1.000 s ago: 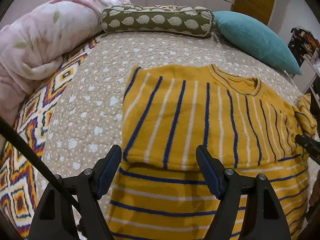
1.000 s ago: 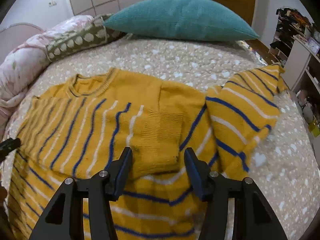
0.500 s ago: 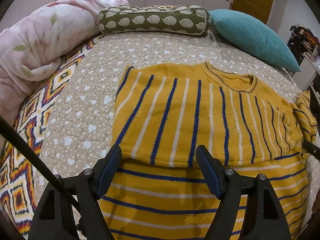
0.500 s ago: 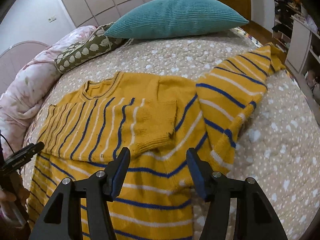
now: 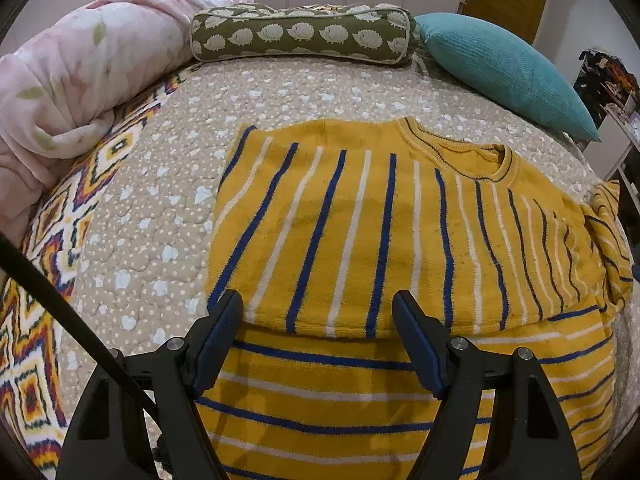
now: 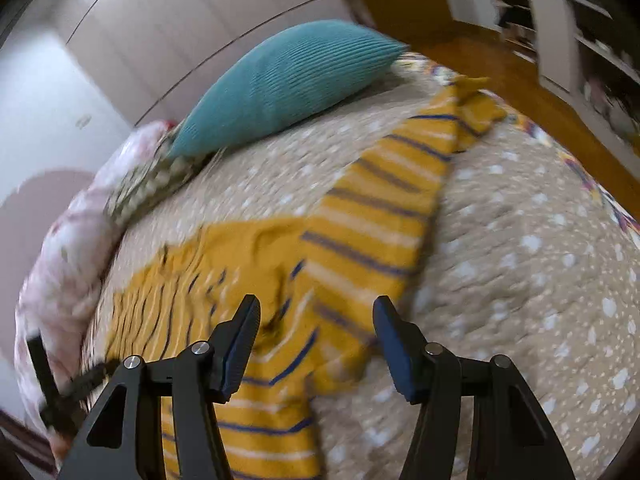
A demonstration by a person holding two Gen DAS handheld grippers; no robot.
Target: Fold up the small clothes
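A yellow sweater [image 5: 360, 240] with blue and white stripes lies flat on the bed, its left sleeve folded across the chest. My left gripper [image 5: 318, 316] is open and empty just above the folded sleeve's lower edge. In the right wrist view the sweater [image 6: 248, 280] is blurred; its right sleeve [image 6: 392, 196] stretches out to the upper right over the bedspread. My right gripper [image 6: 316, 320] is open and empty above the sweater's right side, near where the sleeve starts.
The bedspread [image 5: 160, 220] is beige with white spots and a zigzag border at the left. A pink duvet [image 5: 68, 80], a green hedgehog bolster [image 5: 300, 34] and a teal pillow [image 5: 508, 76] lie at the bed's head. Shelves [image 6: 580, 32] stand beyond the right edge.
My right gripper has swung to the right and tilted, so its view is now blurred and centred on the outstretched sleeve. My left gripper has shifted slightly left; the sweater has not moved.
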